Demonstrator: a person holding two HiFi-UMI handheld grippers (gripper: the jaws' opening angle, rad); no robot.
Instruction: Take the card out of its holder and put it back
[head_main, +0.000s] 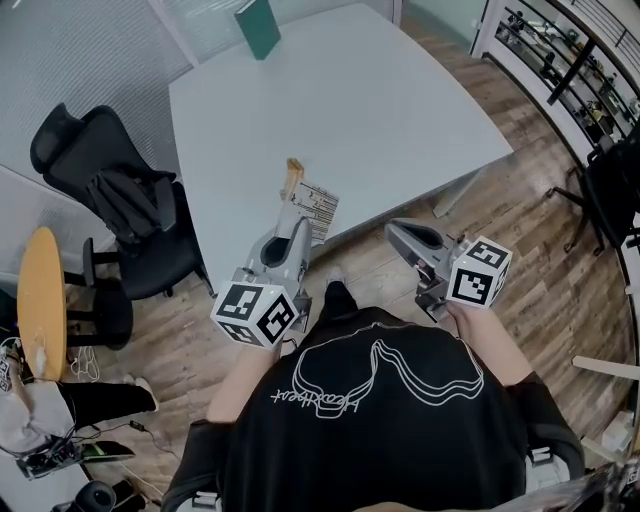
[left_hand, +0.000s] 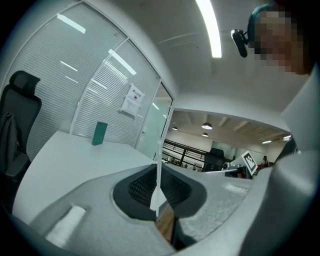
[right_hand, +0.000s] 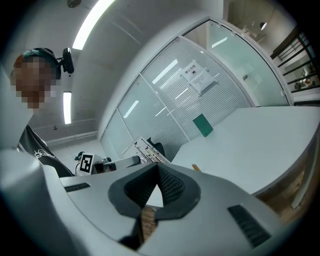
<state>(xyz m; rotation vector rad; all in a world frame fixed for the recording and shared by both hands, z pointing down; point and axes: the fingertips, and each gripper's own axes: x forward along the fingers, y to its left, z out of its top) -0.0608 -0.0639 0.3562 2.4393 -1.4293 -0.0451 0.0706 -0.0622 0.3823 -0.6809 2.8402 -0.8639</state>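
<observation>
Black shirt fills six o'clock of the head view. Beyond it the left gripper clamps the white card edge-on; at its three o'clock the right gripper is clenched, empty. Wooden holder sits at the card's eleven o'clock on the table; green box at the far edge

Two grippers show: the left gripper and the right gripper. There is one printed card, one wooden holder, one green block and one white table. Alongside stand one black office chair and one round wooden table.
</observation>
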